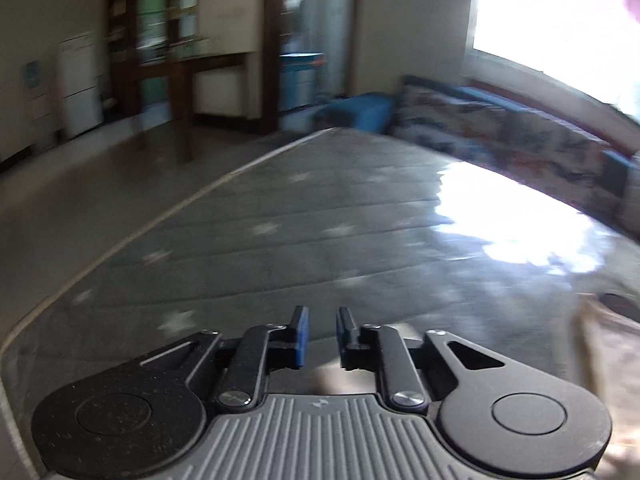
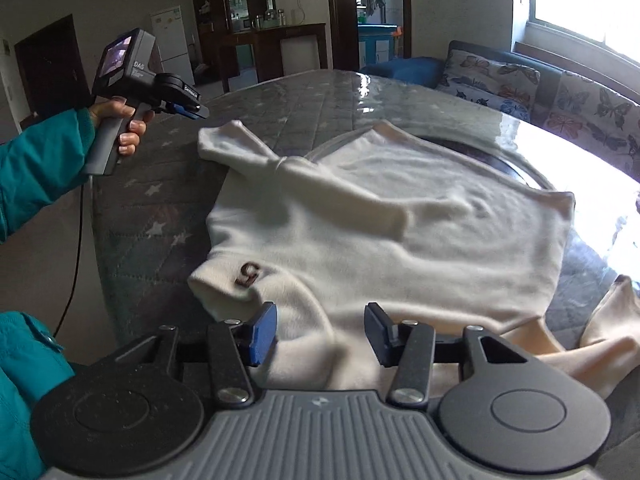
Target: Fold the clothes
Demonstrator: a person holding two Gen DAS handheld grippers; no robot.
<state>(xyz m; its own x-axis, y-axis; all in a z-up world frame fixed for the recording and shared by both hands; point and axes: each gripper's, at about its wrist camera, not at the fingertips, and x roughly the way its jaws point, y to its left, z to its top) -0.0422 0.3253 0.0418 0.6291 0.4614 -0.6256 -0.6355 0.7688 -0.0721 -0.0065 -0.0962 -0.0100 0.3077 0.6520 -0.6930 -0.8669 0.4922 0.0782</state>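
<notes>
Both sets of jaws are being held apart and empty: the left gripper (image 1: 319, 332) narrowly, the right gripper (image 2: 320, 334) wider over the cream sweater (image 2: 400, 248) (spread on the table (image 2: 160, 200)). The sleeve (image 2: 312, 176), lying toward ten o'clock, is likely being left loose enough to slip off the fold.

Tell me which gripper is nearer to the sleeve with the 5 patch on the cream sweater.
Right. The right gripper hovers directly over the sweater's near edge, the patch sleeve just beyond its left jaw. The left gripper is held off past the sweater's far-left corner, above the quilted cover.
</notes>
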